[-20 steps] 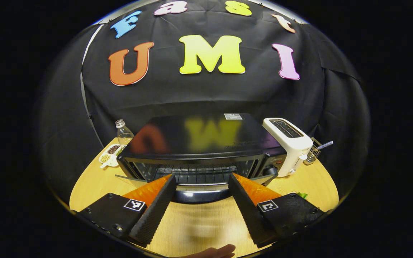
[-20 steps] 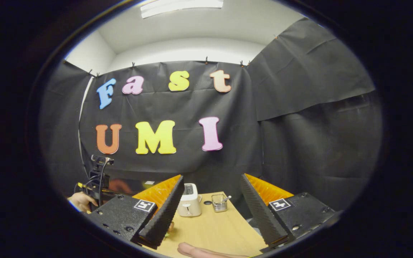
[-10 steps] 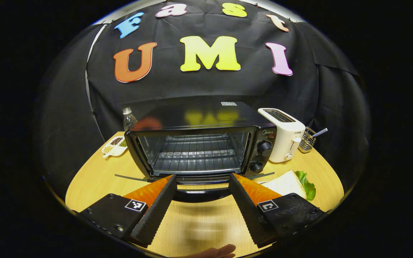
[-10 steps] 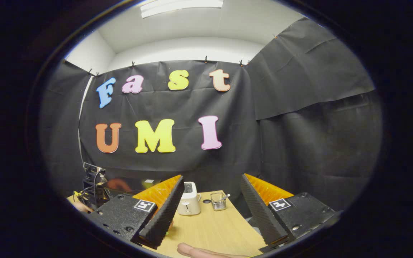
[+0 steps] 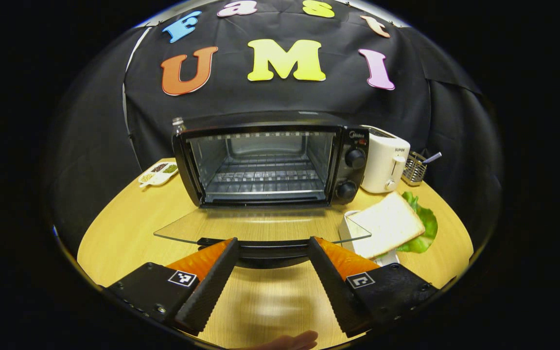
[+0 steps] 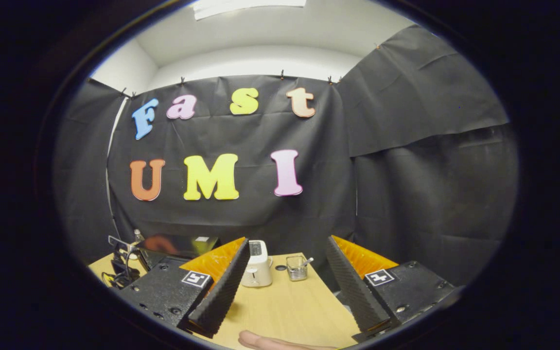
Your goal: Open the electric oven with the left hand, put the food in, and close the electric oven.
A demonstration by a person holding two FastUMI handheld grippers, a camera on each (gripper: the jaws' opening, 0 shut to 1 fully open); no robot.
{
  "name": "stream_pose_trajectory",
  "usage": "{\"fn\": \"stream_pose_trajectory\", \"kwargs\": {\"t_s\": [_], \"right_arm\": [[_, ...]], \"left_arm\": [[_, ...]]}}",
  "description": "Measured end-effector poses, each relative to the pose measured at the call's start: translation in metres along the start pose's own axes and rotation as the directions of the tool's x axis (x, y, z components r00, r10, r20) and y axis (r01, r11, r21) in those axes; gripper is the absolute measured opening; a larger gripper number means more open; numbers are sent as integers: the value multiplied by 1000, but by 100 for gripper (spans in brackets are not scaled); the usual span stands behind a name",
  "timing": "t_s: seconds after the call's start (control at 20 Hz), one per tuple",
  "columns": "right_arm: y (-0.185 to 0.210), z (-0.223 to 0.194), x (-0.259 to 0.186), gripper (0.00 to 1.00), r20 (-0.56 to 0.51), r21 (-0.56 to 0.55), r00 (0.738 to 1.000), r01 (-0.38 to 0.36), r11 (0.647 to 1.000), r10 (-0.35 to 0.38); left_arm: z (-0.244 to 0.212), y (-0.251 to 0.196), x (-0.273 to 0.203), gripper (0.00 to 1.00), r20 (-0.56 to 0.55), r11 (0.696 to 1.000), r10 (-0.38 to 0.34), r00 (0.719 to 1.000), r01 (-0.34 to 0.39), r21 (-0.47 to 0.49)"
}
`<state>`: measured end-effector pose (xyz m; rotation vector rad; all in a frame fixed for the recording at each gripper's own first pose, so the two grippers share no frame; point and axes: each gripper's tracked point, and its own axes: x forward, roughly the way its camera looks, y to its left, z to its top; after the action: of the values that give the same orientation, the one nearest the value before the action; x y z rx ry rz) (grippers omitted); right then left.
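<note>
Glass door [image 5: 260, 228] lies flat open, its dark handle [image 5: 270, 253] between the left gripper's [image 5: 271, 287] wide-spread fingers, contact unclear; the oven [image 5: 270, 163] gapes behind, bread [image 5: 387, 223] beside it. Right gripper [image 6: 285, 291] hangs spread, empty, above the table [image 6: 285, 301]

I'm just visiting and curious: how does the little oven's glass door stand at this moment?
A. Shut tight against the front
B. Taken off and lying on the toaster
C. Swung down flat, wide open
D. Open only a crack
C: in the left gripper view the electric oven has its glass door folded down about level over the table, leaving the wire rack inside exposed.
</note>
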<state>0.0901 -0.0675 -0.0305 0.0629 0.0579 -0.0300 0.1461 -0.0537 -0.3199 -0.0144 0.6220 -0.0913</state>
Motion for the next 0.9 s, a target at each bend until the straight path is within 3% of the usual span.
{"fn": "stream_pose_trajectory", "kwargs": {"t_s": [0.2, 0.25, 0.3, 0.35, 0.6, 0.85, 0.9], "right_arm": [[3, -7, 4, 90, -20, -12, 1000, 3, 1000, -3], [4, -8, 4, 100, -24, -15, 1000, 4, 1000, -4], [5, -10, 5, 100, -30, -17, 1000, 7, 1000, -7], [6, -11, 5, 90, -33, -17, 999, 8, 1000, -9], [18, -30, 16, 90, -87, -13, 996, -12, 1000, 10], [27, -66, 51, 90, -201, -31, 979, -44, 999, 37], [30, -75, 60, 100, -226, -29, 973, -56, 998, 48]], "left_arm": [[-36, -3, 11, 94, -63, 1000, -6, 998, 6, 1], [-48, -4, 15, 94, -94, 1000, -9, 996, 9, -1], [-53, -4, 17, 94, -106, 1000, -10, 994, 10, 1], [-53, -5, 17, 95, -101, 1000, -9, 995, 9, 5], [-37, -7, 9, 95, -24, 1000, -28, 999, 28, -3], [5, -5, -31, 94, 127, 998, -55, 990, 59, -22], [17, 0, -42, 94, 171, 998, -50, 984, 53, -14]]}}
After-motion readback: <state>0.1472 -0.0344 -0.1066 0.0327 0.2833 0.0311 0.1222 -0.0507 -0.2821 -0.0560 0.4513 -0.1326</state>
